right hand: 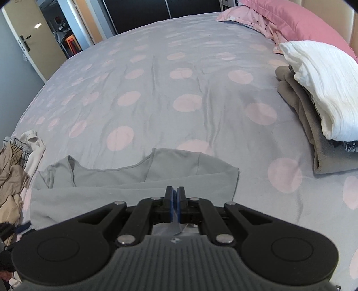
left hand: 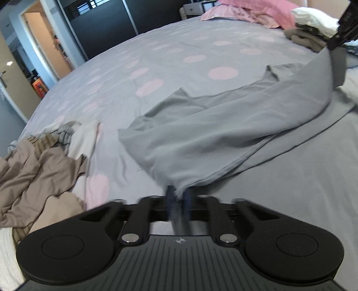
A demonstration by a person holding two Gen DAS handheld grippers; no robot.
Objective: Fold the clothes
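Grey jersey cloth is pinched at the very front of both views. In the left wrist view the left gripper [left hand: 179, 197] is closed down to almost nothing on a hem corner of the grey garment [left hand: 223, 125], the blue pads blurred by motion, and the fabric is drawn up from the bed in a long raised fold that runs across to the right gripper [left hand: 335, 41], seen dark at the upper right edge with cloth hanging from it. In the right wrist view the right gripper [right hand: 175, 193] is likewise nearly closed, a thin strip of grey cloth being visible between the pads and behind them.

Just beyond the grippers the garment is laid across the spotted bedspread [right hand: 156, 94], its neckline and one short sleeve spread flat, the lifted edge carried over the body of it. From this a fold in progress is judged: one edge is held at two points and is doubled over the rest, but it is not yet laid down or squared.

To the left, a rumpled heap of beige and white clothes [left hand: 38, 165] is seen, apparently still to be folded. Farther off on the right, a stack of folded clothes [right hand: 317, 105] is set, a white piece on top of a taupe one. So part of the work appears done and part remains. Pink pillows [right hand: 290, 20] are seen farthest away.
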